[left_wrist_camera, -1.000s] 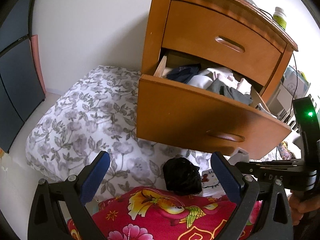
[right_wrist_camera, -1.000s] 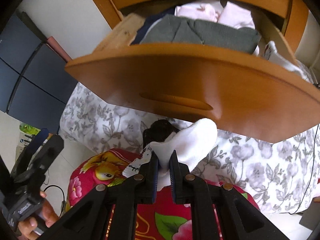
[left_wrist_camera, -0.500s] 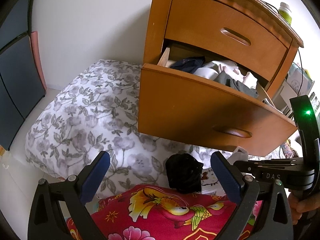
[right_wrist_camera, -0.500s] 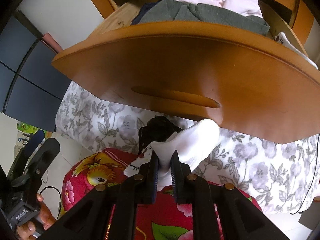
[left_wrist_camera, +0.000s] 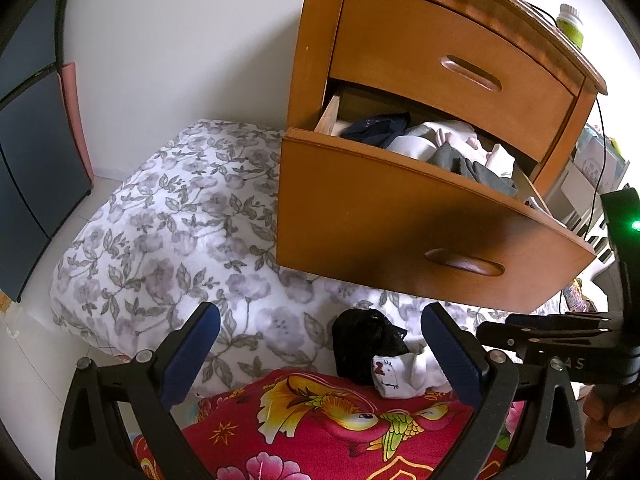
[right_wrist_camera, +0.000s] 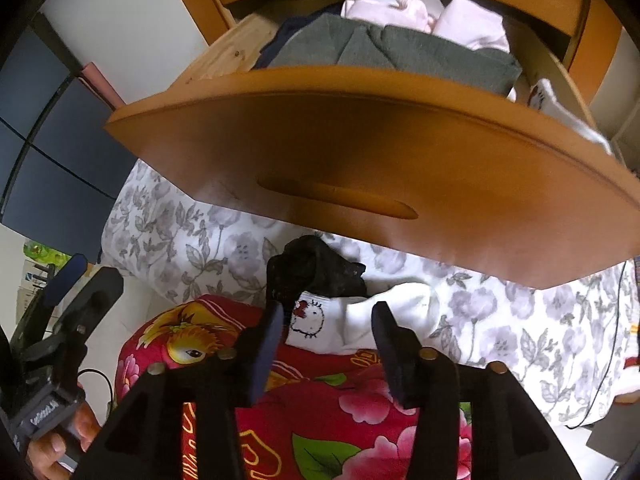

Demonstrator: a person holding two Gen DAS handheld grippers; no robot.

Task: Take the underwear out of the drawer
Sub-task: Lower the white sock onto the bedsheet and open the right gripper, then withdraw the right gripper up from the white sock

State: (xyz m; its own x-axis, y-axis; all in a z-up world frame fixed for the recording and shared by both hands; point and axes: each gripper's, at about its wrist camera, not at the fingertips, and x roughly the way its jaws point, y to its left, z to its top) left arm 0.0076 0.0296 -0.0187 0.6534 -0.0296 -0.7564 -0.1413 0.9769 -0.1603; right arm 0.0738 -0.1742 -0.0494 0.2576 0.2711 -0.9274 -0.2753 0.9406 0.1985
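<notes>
Standing pulled open above and ahead of both claws, the lower drawer (right_wrist_camera: 360, 152) of the wooden nightstand (left_wrist_camera: 400, 52), one of two drawers, giving reach to folded clothes. Spreading beneath: one grey-flowered quilt (left_wrist_camera: 168, 220), then one red flowered pillow (right_wrist_camera: 320, 400) nearest, serving as the drop spot. Lying just ahead of the right claw (right_wrist_camera: 327, 334), the white cartoon-print underwear (right_wrist_camera: 360, 316), one piece, touching one black garment (right_wrist_camera: 316, 268) beyond it. Having just been opening, jaws parted with the white piece resting between the tips, pads apparently off the cloth, likely a release. Hovering alongside, the left claw (left_wrist_camera: 320, 354), spread wide, gripping nothing.
</notes>
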